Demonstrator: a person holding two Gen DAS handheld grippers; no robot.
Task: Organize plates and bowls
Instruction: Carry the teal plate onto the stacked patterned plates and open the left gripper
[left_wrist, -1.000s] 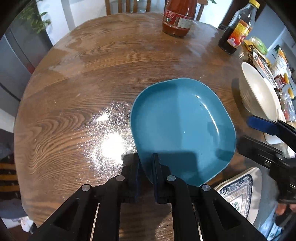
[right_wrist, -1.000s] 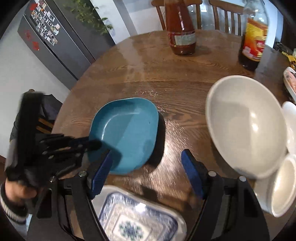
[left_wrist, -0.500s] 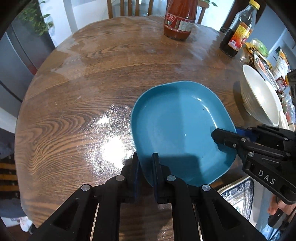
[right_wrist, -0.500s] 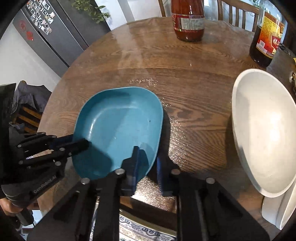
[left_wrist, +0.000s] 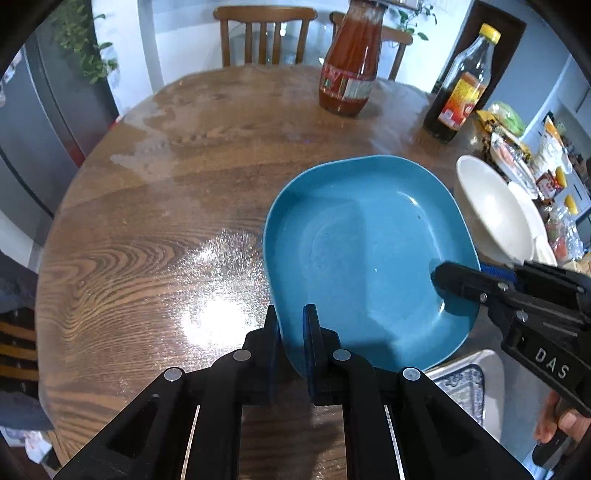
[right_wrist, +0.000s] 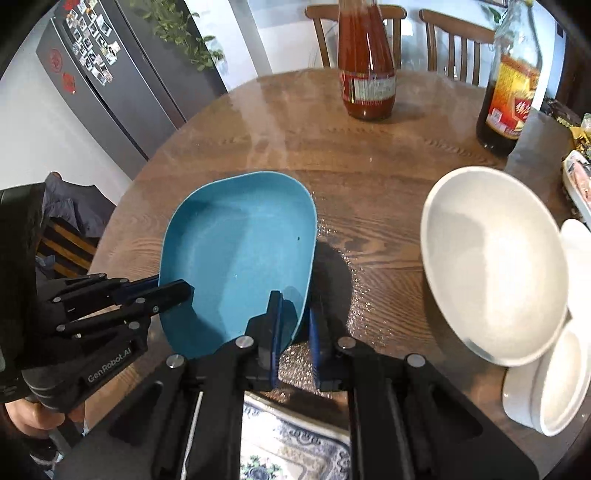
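Observation:
A blue plate (left_wrist: 362, 258) is held above the round wooden table (left_wrist: 166, 206). My left gripper (left_wrist: 291, 325) is shut on its near left rim. My right gripper (right_wrist: 295, 314) is shut on its right rim, and shows in the left wrist view (left_wrist: 458, 284) at the plate's right edge. The plate (right_wrist: 240, 254) and the left gripper (right_wrist: 173, 291) also show in the right wrist view. A large white bowl (right_wrist: 491, 262) sits to the right, with small white bowls (right_wrist: 550, 387) beside it. A blue-patterned white plate (right_wrist: 295, 443) lies below the blue plate.
A red sauce bottle (left_wrist: 351, 66) and a dark sauce bottle (left_wrist: 461, 85) stand at the table's far side. Food packets (left_wrist: 524, 155) crowd the far right edge. Chairs (left_wrist: 262, 33) stand behind the table, a grey fridge (right_wrist: 110, 74) to the left.
My right gripper came in from the right and shut on the plate's right rim. The plate has since risen and tilted, held by both grippers.

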